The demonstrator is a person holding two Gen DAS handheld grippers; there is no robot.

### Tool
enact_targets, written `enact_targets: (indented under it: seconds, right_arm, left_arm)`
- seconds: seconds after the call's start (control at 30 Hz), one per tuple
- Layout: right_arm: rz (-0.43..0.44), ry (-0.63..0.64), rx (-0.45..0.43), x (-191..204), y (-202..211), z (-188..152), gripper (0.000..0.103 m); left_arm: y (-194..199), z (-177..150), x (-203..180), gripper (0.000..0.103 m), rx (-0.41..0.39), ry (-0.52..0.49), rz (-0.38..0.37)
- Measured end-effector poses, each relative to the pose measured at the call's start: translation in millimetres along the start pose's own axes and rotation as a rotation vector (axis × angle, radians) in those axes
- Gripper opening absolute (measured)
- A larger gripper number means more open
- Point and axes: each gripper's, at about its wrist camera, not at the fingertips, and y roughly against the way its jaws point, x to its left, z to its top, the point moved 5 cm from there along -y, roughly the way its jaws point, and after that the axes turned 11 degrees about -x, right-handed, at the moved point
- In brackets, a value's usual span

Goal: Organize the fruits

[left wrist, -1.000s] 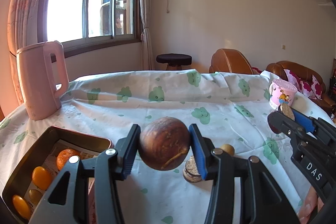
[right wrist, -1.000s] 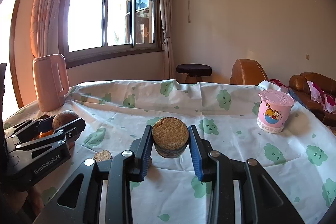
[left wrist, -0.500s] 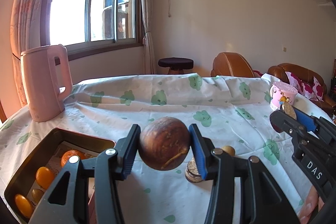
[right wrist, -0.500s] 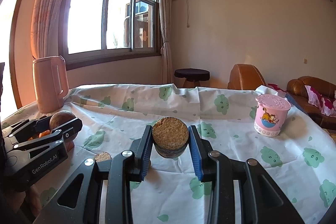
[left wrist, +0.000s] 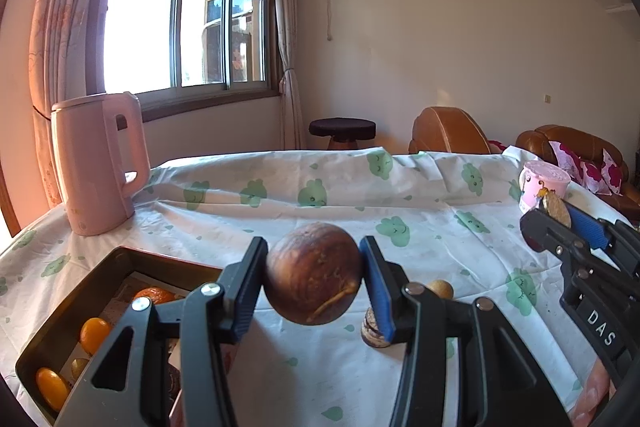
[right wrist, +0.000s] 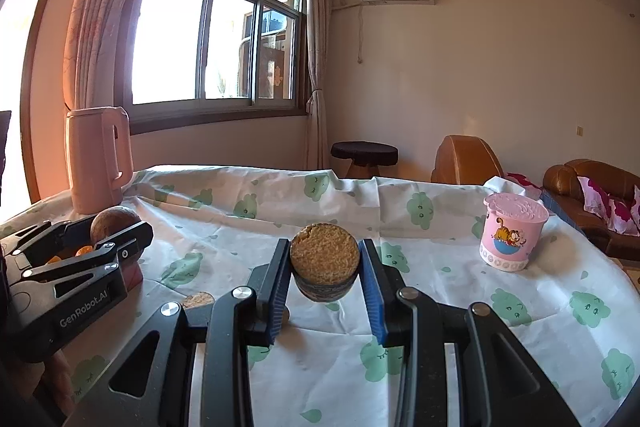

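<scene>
The left hand-held gripper (left wrist: 313, 281) clamps a brown round fruit (left wrist: 314, 279); the right hand-held gripper (right wrist: 324, 269) clamps a cut fruit piece (right wrist: 324, 261).

Bare tablecloth (right wrist: 440, 235) between kettle (right wrist: 98, 159) and cup (right wrist: 514, 235)

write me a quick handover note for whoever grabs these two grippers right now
Left gripper: shut on a round brown fruit, held above the cloth beside the tray.
Right gripper: shut on a small crumb-topped round piece, held off the table.
Done: several orange fruits are in the tray.
Left: place both held items; a similar round piece and a small tan ball lie on the tablecloth.
</scene>
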Motion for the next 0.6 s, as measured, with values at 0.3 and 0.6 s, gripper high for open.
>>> enact_targets:
  seconds: [0.3, 0.6]
  right_arm:
    - [0.003, 0.009, -0.004, 2.9, 1.8, -0.2, 0.036]
    - [0.012, 0.022, -0.01, 9.6, 4.2, -0.3, 0.036]
  left_arm:
    - [1.7, -0.9, 1.7, 0.049, 0.006, -0.002, -0.002]
    - [14.5, -4.2, 11.5, 0.049, 0.009, 0.023, -0.023]
